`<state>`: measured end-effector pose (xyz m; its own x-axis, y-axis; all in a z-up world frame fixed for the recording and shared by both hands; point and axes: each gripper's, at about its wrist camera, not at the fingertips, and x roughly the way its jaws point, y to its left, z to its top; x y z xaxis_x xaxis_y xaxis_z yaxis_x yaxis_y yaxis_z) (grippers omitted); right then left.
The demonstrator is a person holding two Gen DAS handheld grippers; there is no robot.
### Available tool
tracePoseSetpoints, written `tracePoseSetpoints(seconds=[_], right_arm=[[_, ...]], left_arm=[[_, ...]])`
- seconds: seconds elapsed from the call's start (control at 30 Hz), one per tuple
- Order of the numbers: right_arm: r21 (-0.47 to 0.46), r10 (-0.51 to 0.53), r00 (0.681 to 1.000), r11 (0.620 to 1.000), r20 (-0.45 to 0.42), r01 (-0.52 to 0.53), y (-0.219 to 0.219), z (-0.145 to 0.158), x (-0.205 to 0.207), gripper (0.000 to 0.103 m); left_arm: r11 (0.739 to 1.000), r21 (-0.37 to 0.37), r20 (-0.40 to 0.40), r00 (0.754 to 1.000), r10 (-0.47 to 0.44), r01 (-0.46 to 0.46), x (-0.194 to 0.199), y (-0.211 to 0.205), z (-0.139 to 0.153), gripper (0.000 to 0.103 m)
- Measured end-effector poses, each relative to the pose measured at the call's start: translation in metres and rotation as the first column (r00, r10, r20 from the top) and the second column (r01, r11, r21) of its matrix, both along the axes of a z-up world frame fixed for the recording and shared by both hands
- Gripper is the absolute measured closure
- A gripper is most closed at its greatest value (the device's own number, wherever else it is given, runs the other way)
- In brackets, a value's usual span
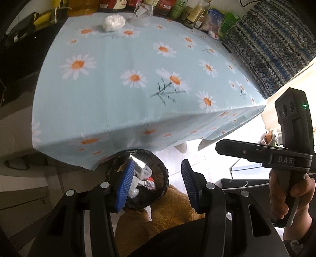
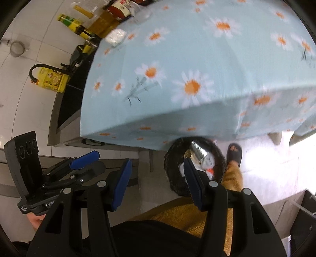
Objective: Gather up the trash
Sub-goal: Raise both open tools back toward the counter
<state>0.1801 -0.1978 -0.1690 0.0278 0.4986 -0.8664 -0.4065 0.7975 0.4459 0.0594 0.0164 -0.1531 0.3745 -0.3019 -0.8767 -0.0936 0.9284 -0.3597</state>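
Daisy-print tablecloth (image 1: 122, 83) is seen covering the table, with bottles and packets (image 1: 177, 9) lined along the far edge, likely pushed back to keep the middle free. One crumpled white wad (image 1: 114, 22) is left on the cloth near that row, beside a clear glass (image 1: 142, 15); it is judged to be the remaining trash. Black-lined bin (image 1: 138, 178) is parked on the floor just under the near table edge, presumably so scraps can be dropped straight off the cloth; wrappers and tissue are already seen inside. Left gripper (image 1: 156, 183) is held above the bin, fingers spread, nothing between them. Right gripper (image 2: 156, 178) is likewise held over the bin (image 2: 195, 164), fingers apart and empty. Both are angled downward. The wad is judged the next pick.
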Motion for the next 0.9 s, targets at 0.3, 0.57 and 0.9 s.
tracePoseSetpoints(seconds=[0.3, 0.57, 0.9], right_arm=[[0.030, 0.045, 0.994, 0.998, 0.102, -0.049, 0.005, 0.037, 0.022, 0.046], [0.061, 0.051, 0.988, 0.996, 0.143, -0.060, 0.006, 0.059, 0.052, 0.041], [0.079, 0.068, 0.984, 0.993, 0.165, -0.082, 0.003, 0.076, 0.097, 0.039]], left_arm=[[0.999, 0.044, 0.072, 0.997, 0.014, -0.017, 0.019, -0.001, 0.035, 0.055], [0.996, 0.068, 0.130, 0.990, 0.053, -0.062, 0.048, 0.003, 0.059, 0.044], [0.984, 0.132, 0.154, 0.983, 0.103, -0.124, 0.105, 0.018, 0.083, 0.043]])
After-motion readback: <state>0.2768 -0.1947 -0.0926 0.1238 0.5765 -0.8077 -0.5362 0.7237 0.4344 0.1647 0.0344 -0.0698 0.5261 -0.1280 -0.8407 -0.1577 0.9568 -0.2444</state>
